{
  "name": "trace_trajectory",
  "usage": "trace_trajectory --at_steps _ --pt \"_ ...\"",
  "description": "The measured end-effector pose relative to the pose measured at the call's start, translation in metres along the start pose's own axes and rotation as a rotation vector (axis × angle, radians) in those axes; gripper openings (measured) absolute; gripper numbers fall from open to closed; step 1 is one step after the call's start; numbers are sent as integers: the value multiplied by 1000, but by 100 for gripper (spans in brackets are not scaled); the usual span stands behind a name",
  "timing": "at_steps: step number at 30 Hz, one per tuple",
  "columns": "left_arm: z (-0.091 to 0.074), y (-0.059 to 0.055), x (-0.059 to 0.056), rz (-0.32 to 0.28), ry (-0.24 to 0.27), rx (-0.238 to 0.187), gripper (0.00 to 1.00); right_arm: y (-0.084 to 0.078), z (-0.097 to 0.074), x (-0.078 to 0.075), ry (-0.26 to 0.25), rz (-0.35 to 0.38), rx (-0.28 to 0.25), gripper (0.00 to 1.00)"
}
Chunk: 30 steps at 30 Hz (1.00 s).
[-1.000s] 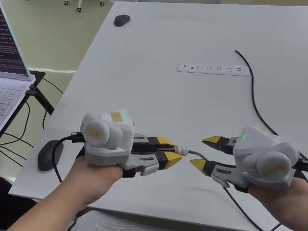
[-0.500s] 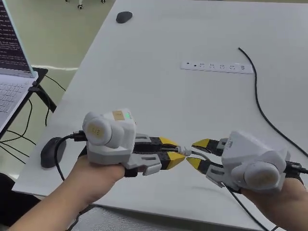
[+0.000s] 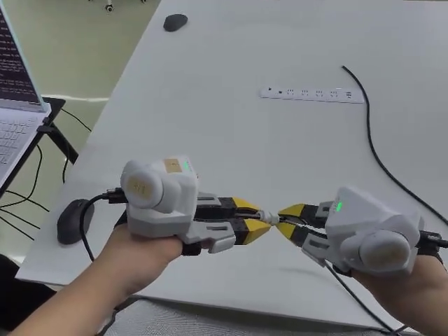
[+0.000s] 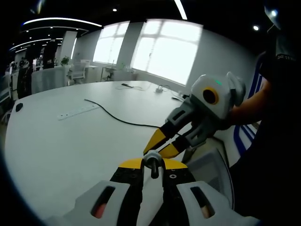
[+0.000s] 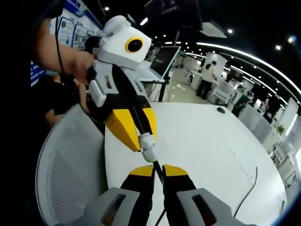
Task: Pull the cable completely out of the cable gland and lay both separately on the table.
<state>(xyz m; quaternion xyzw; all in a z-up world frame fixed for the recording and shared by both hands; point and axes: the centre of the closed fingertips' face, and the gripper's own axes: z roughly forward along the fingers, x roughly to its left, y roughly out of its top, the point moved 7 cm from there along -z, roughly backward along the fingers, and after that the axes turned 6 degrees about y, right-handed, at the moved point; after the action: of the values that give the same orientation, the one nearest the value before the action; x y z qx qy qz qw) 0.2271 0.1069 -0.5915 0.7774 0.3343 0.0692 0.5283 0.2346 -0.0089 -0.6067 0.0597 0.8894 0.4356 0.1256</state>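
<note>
While the left gripper (image 3: pixel 260 220) pinches the pale cable gland (image 5: pixel 147 142) between the tips of its nearly closed yellow jaws, the right gripper (image 3: pixel 282 218) meets it almost tip to tip, its jaws clamped on the thin cable (image 5: pixel 157 165) just where it leaves the gland. The cable still sits in the gland, and both are held above the near part of the white table (image 3: pixel 210 133). Farther back on the table lie a white power strip (image 3: pixel 311 94), a black cord (image 3: pixel 371 143) and a dark mouse (image 3: pixel 175 22).

Open tabletop (image 3: pixel 210 105) ahead, bounded by power strip (image 3: pixel 312 94) and black cord (image 3: pixel 369 136).
</note>
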Motion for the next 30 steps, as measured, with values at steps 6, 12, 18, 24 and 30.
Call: trace_trajectory --at_steps 6,12,18,24,30 --pt "-1 -2 -1 3 -35 -1 14 1 0 9 -37 -90 49 0" --pt "-5 -1 1 -5 -57 -24 14 -1 -2 6 -84 -44 68 0" --pt "-11 3 5 4 -93 -39 14 -10 -4 2 -138 87 99 0" --pt "-16 7 8 22 -123 -48 14 -20 -6 0 -175 159 127 0" --pt "-23 4 12 34 -134 -64 15 -39 -6 4 -200 197 179 0"
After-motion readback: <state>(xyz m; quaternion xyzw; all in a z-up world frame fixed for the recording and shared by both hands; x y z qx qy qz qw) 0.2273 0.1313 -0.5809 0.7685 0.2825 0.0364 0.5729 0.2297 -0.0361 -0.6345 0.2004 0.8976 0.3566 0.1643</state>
